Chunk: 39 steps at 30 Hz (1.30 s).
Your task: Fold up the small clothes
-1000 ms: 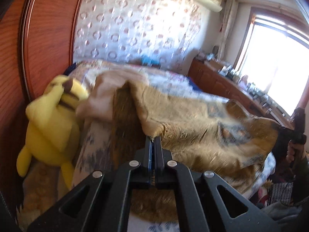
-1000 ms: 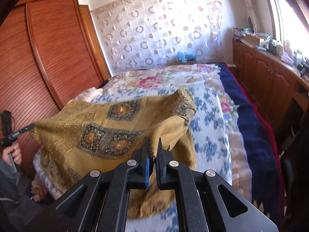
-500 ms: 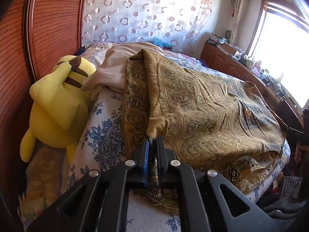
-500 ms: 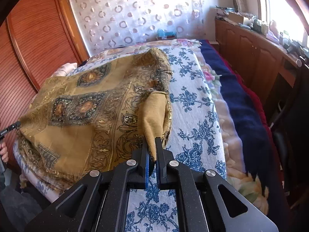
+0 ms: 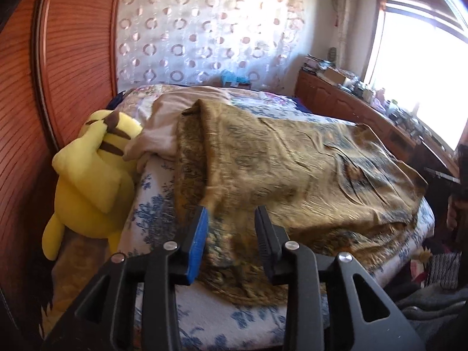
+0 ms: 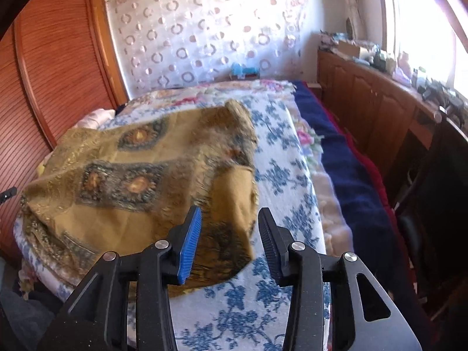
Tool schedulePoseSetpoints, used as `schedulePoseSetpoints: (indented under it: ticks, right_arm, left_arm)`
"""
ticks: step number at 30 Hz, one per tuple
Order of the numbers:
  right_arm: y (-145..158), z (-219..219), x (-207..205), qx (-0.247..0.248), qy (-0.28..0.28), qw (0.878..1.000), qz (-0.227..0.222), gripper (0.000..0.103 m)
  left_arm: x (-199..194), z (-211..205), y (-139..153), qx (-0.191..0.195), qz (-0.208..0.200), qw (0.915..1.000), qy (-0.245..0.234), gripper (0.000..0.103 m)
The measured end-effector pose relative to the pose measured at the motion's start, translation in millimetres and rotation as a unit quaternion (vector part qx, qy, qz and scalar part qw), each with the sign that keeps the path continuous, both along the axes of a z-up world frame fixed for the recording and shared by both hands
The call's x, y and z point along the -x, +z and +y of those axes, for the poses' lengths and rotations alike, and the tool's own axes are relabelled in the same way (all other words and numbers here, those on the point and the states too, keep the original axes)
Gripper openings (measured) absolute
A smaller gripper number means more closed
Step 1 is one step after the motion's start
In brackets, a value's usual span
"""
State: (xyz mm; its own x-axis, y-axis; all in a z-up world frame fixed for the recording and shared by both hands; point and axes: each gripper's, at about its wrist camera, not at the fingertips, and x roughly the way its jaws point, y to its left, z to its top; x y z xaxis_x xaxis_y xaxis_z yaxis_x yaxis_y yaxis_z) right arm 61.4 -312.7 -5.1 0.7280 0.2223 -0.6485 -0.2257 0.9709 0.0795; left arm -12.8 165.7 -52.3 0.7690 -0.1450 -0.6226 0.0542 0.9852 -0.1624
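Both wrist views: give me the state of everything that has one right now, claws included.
Left claw: jaws opening, cloth corner between them, pads not pressing.
Right claw: jaws opening, cloth corner between them, unpinched.
Gold patterned cloth: folded over, lying on the bed, rumpled.
Floral bedspread: spread flat under the cloth.
Yellow plush toy: slumped against the wooden headboard.
Pink garment: crumpled, unfolded.
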Motion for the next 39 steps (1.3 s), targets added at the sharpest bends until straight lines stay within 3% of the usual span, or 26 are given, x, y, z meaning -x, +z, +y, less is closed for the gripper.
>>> schedulePoseSetpoints:
  ticks: [9,20,24,29,35,36,38,39]
  right_arm:
    - [-2.8,73.4,11.3,-0.021,0.106,0.994,0.009,0.041]
    - [-24.8,187.6,22.0,-0.015,0.251,0.967,0.039,0.041]
    - [-36.7,210.2,23.4,-0.010,0.280,0.958,0.055,0.041]
    - [-51.3,231.9,24.7,-0.003,0.307,0.949,0.075,0.041]
    - [-65.4,243.0,20.3,0.027,0.309,0.947,0.081,0.041]
    - [-67.2,244.0,18.9,0.031,0.308,0.947,0.082,0.040]
    - [-68.9,245.3,18.0,0.041,0.306,0.948,0.074,0.026]
    - [-68.7,246.1,17.6,0.045,0.308,0.948,0.072,0.014]
  left_arm:
    - [-1.9,-40.7,-21.9,-0.001,0.034,0.9984,-0.046,0.032]
    - [-12.9,-62.7,-35.7,-0.004,0.052,0.9956,-0.077,0.032]
    - [-31.4,-61.8,-41.5,-0.011,0.056,0.9957,-0.073,0.032]
    - [-46.5,-57.3,-47.4,0.010,0.060,0.9961,-0.064,0.032]
    - [-44.7,-63.5,-48.8,-0.017,0.053,0.9962,-0.067,0.032]
    - [-45.3,-63.5,-48.8,-0.019,0.053,0.9961,-0.068,0.032]
    - [-45.1,-64.0,-48.6,-0.025,0.052,0.9958,-0.071,0.029]
    - [-44.6,-64.3,-48.0,-0.029,0.052,0.9957,-0.071,0.013]
